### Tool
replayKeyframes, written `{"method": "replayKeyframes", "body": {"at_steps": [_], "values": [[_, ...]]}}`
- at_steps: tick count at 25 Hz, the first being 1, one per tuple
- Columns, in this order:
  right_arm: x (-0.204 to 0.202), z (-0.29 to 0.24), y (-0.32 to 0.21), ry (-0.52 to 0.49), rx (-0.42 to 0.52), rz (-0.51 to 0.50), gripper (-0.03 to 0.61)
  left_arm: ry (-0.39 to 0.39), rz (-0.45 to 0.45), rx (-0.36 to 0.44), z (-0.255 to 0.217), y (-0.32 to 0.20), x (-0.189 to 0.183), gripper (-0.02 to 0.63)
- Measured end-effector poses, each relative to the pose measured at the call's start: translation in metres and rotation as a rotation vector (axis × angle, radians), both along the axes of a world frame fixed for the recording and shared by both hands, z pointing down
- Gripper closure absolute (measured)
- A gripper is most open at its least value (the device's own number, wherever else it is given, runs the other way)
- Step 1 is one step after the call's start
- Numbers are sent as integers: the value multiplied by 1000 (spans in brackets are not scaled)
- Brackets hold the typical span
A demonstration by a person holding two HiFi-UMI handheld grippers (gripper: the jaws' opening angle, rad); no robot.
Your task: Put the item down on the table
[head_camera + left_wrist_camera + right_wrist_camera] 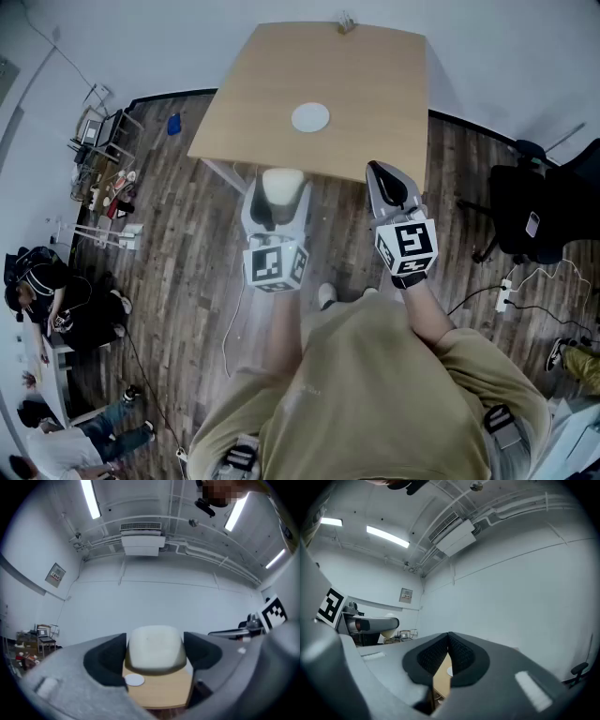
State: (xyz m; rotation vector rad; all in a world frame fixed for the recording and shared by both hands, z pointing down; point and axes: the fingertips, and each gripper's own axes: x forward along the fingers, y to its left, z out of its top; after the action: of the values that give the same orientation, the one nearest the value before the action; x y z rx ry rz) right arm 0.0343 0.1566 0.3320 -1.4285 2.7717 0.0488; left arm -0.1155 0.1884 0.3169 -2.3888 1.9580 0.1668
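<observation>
The left gripper (278,199) clamps the cream rounded item (156,648) by its sides (probably light, slightly soft, best held there), while the right gripper (449,643) sits closed, empty.

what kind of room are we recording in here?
Likely an office or lab workroom: a black office chair near a plain wooden table, wood-plank floor, and a ceiling-mounted air-conditioning unit with strip lights.
</observation>
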Motion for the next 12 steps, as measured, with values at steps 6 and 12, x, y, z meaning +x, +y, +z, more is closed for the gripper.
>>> {"method": "replayKeyframes", "body": {"at_steps": [6,12], "values": [[-19,1,-16,-4,4,39,572,0,40,1,2,-18,-17,233],[-39,3,-18,-32,-12,101,572,11,76,11,1,-23,-44,233]]}}
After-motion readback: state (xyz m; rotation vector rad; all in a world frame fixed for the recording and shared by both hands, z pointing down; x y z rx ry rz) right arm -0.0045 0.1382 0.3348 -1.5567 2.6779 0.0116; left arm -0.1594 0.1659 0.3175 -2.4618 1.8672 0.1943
